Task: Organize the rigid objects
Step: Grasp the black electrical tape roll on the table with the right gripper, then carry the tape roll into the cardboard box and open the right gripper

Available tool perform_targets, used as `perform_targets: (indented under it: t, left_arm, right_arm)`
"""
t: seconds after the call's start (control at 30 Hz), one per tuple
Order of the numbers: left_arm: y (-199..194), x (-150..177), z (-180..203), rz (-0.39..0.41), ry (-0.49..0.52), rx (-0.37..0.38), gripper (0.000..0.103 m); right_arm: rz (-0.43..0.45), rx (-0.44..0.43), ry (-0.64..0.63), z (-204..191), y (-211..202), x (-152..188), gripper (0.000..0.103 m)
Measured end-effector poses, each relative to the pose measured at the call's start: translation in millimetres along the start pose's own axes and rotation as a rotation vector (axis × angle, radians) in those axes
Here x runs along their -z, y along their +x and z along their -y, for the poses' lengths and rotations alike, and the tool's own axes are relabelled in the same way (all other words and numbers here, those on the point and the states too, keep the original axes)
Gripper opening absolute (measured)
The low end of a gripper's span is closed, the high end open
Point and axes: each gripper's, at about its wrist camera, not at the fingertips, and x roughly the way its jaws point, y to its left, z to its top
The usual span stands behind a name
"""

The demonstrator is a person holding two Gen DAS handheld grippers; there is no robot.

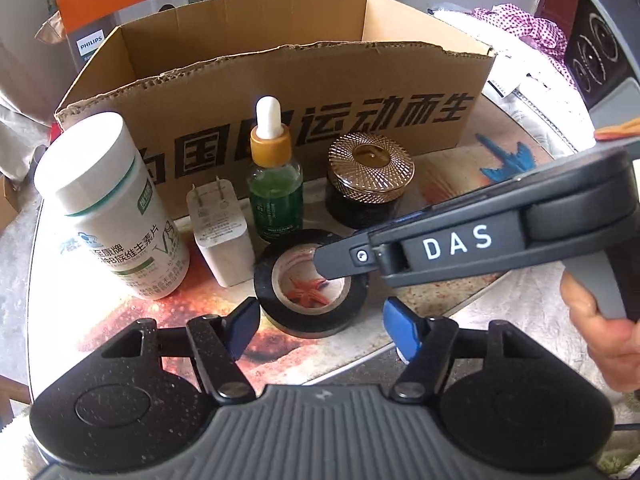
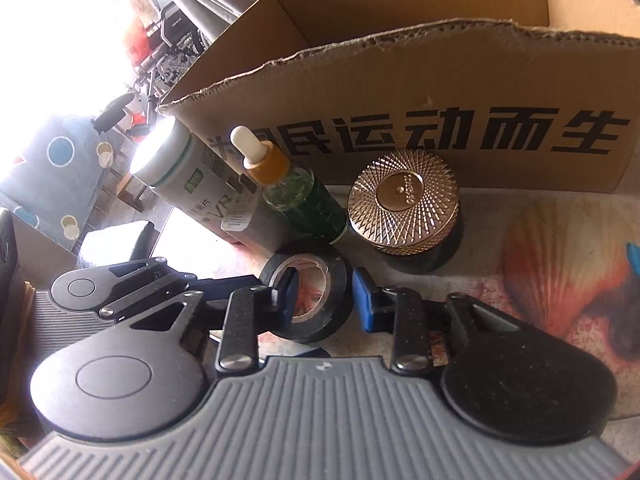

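Observation:
A black tape roll (image 1: 310,284) (image 2: 308,292) lies flat on the table before an open cardboard box (image 1: 280,92) (image 2: 440,80). Behind it stand a white vitamin bottle (image 1: 116,216) (image 2: 188,176), a white plug adapter (image 1: 222,232), a green dropper bottle (image 1: 276,184) (image 2: 296,196) and a black jar with a gold lid (image 1: 370,184) (image 2: 404,208). My left gripper (image 1: 320,330) is open, just short of the roll. My right gripper (image 2: 326,300) is open, one finger inside the roll's hole, the other outside its right wall; it shows in the left wrist view (image 1: 332,260).
An orange Philips box (image 1: 120,4) stands behind the carton. A dark speaker (image 1: 604,52) and pink cloth (image 1: 528,28) lie at the right. The table edge (image 1: 360,364) runs close under my left gripper. The left gripper's body (image 2: 120,292) shows left of my right fingers.

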Motion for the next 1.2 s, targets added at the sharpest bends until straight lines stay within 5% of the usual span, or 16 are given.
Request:
perform_targets:
  t: [0.4,0.67,1.2]
  left_arm:
    - [-6,6,31,0.004,0.048,0.106,0.069]
    - [0,5,41,0.008,0.089,0.037,0.069]
    - [12,-1,42,0.011,0.086,0.026,0.069]
  right_arm:
    - [-0.002,0.040,0.056,17,-32,21,0.026]
    - [0.027,0.068,0.024,16,-35,22,0.027]
    - [0.006,0.115,-0.061,4,-15,18,0.024]
